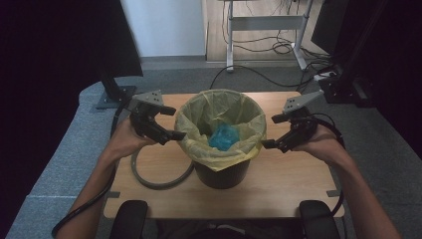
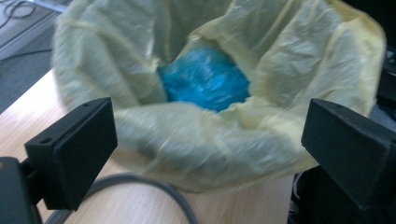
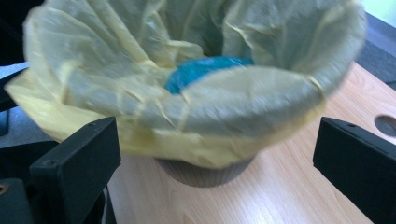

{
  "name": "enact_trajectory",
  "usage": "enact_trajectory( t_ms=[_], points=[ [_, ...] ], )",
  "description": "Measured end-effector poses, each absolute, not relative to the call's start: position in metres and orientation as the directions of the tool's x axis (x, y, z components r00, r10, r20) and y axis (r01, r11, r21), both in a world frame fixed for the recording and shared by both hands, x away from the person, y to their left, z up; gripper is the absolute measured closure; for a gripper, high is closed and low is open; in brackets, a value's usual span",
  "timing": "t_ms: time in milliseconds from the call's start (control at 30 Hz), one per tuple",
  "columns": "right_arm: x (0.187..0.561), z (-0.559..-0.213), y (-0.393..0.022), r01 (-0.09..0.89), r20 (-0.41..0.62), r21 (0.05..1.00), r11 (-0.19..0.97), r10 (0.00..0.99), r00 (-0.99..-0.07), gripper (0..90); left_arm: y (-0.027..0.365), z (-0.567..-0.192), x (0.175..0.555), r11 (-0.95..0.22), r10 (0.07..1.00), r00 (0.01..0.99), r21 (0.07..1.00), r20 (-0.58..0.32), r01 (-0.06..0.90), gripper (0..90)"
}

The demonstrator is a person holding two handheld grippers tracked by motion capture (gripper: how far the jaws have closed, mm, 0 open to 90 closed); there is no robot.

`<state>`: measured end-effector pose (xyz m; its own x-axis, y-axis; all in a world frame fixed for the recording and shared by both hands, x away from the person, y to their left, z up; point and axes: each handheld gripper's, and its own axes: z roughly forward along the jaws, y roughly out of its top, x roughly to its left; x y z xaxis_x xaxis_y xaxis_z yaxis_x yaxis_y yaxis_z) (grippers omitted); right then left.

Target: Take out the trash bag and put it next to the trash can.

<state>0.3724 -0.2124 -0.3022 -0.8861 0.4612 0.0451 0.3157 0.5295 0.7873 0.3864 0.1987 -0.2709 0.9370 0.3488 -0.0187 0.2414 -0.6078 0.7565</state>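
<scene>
High view. Bin (image 1: 221, 174), black, upright at the middle of the table (image 1: 278, 194). Liner (image 1: 199, 144), pale yellow film, folded out over the bin's rim. Blue wad (image 1: 224, 137) lying down inside the liner. Left gripper (image 1: 166, 124) just beside the liner's left edge, jaws spread; right gripper (image 1: 272, 132) just beside its right edge, jaws spread too. Neither has hold of anything. Grey cable (image 1: 159, 181) looped on the table at the bin's left.

Left gripper view. Liner (image 2: 224, 140) close ahead, its folded cuff between the two black jaws, which stand wide and bare. Blue wad (image 2: 205, 79) in the hollow behind the cuff.

Right gripper view. Liner (image 3: 233, 112) again between wide jaws, cuff hanging loose over the bin (image 3: 205, 172). Blue wad (image 3: 201, 70) partly hidden by the near fold.

Handling, judged: liner thin, limp, very light, slippery, easily torn. Best pinched at the doubled cuff on opposite sides, where the film is thickest; a single layer would stretch or slip.
</scene>
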Motion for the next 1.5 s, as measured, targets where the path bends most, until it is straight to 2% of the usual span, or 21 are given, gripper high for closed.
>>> enact_trajectory(
  t_ms=[400,567,700,833,900,1033,1067,1100,1133,1167,1333,1400,1467,1500],
  points=[
    [0.367,-0.291,-0.183,0.246,0.04,0.795,0.555,0.357,-0.933,0.8,0.159,-0.272,0.369,-0.669,0.195,0.981,0.732,0.004,0.13,4.9],
    [0.365,-0.291,-0.168,0.219,0.033,0.787,0.577,0.316,-0.948,1.7,0.149,-0.28,0.364,-0.692,0.167,0.986,0.714,0.016,0.106,11.7],
    [0.364,-0.293,-0.158,0.202,0.043,0.782,0.59,0.272,-0.961,6.5,0.145,-0.285,0.361,-0.713,0.147,0.989,0.695,0.025,0.088,16.6],
    [0.365,-0.297,-0.15,0.196,0.065,0.773,0.604,0.232,-0.97,18.1,0.145,-0.289,0.359,-0.73,0.128,0.991,0.68,0.026,0.076,25.3],
    [0.365,-0.299,-0.147,0.195,0.078,0.764,0.615,0.212,-0.974,27.7,0.146,-0.29,0.358,-0.735,0.116,0.993,0.674,0.019,0.073,34.9],
    [0.364,-0.3,-0.144,0.177,0.109,0.754,0.633,0.146,-0.983,46.9,0.149,-0.289,0.359,-0.736,0.094,0.995,0.671,-0.029,0.089,48.2],
    [0.364,-0.3,-0.144,0.177,0.109,0.754,0.633,0.146,-0.983,46.9,0.149,-0.289,0.359,-0.736,0.094,0.995,0.671,-0.029,0.089,49.7],
    [0.363,-0.299,-0.143,0.164,0.116,0.754,0.637,0.117,-0.986,57.0,0.151,-0.288,0.36,-0.735,0.09,0.995,0.671,-0.048,0.099,51.2],
    [0.363,-0.299,-0.143,0.164,0.116,0.754,0.637,0.117,-0.986,57.0,0.151,-0.288,0.36,-0.735,0.09,0.995,0.671,-0.048,0.099,54.3],
    [0.361,-0.297,-0.144,0.149,0.111,0.753,0.641,0.1,-0.989,63.4,0.152,-0.287,0.36,-0.727,0.091,0.994,0.678,-0.063,0.109,56.3],
    [0.36,-0.289,-0.147,0.149,0.117,0.77,0.62,0.092,-0.989,76.8,0.157,-0.279,0.362,-0.699,0.094,0.989,0.7,-0.112,0.145,70.8],
    [0.36,-0.286,-0.148,0.156,0.124,0.781,0.604,0.094,-0.988,87.6,0.158,-0.276,0.363,-0.695,0.11,0.987,0.7,-0.117,0.161,73.2],
    [0.363,-0.283,-0.149,0.159,0.107,0.781,0.604,0.121,-0.987,88.7,0.158,-0.274,0.364,-0.686,0.124,0.985,0.707,-0.118,0.171,72.3],
    [0.364,-0.283,-0.149,0.164,0.105,0.781,0.602,0.133,-0.986,88.9,0.158,-0.274,0.364,-0.686,0.124,0.985,0.707,-0.118,0.171,68.5]
  ],
)
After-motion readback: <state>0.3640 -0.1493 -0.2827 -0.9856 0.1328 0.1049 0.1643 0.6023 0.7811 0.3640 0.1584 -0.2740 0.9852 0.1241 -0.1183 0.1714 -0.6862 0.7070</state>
